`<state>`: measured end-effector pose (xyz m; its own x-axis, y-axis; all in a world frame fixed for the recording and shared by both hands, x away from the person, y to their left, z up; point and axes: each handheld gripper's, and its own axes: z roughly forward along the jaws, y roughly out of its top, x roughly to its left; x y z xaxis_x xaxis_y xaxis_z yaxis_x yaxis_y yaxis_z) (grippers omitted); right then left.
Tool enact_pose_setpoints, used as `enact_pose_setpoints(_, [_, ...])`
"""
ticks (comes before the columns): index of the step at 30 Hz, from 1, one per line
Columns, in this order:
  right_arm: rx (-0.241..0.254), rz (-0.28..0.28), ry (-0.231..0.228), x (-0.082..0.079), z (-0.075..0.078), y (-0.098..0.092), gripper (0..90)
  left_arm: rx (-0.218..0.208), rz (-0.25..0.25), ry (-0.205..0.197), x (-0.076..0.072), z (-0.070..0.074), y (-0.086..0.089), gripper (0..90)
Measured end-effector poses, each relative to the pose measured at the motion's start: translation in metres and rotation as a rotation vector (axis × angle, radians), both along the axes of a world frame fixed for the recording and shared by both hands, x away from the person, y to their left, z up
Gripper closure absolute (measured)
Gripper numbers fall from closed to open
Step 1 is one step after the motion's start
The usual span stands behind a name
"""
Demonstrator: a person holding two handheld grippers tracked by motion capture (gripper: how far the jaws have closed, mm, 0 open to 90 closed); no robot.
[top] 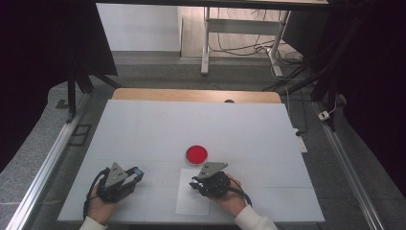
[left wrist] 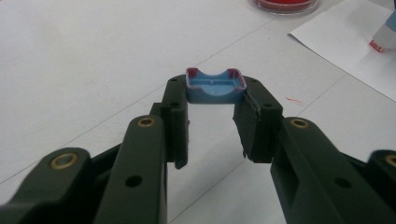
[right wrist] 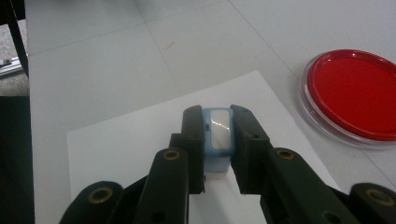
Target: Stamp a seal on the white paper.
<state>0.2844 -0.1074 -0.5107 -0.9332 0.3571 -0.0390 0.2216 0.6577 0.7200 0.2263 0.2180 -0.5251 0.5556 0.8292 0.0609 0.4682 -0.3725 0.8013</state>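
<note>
Looks like stamping prep: left tongs (left wrist: 212,119) grip the blue cap (left wrist: 215,86), right tongs (right wrist: 218,144) clamp the stamp body (right wrist: 218,133) over the near paper (right wrist: 116,149). Next probably needs a flat press into the red ink pad (right wrist: 357,93).

glossy red dish (right wrist: 355,93), matt paper sheet (right wrist: 126,140)

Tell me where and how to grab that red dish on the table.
Take the red dish by its clear outer rim, coming straight down from above with jaws spanning opposite edges. It lies flat, low and round, so the sides offer little height; both tools already hold something, so one must be freed first.
</note>
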Motion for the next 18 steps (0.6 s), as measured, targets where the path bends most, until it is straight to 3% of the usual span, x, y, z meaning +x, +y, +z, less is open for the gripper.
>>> enact_pose_setpoints(18, [0.023,-0.004,-0.017,-0.0019,-0.0001,-0.0013,75.1,0.002,0.002,0.0,0.0007,-0.0005,0.0011,65.5])
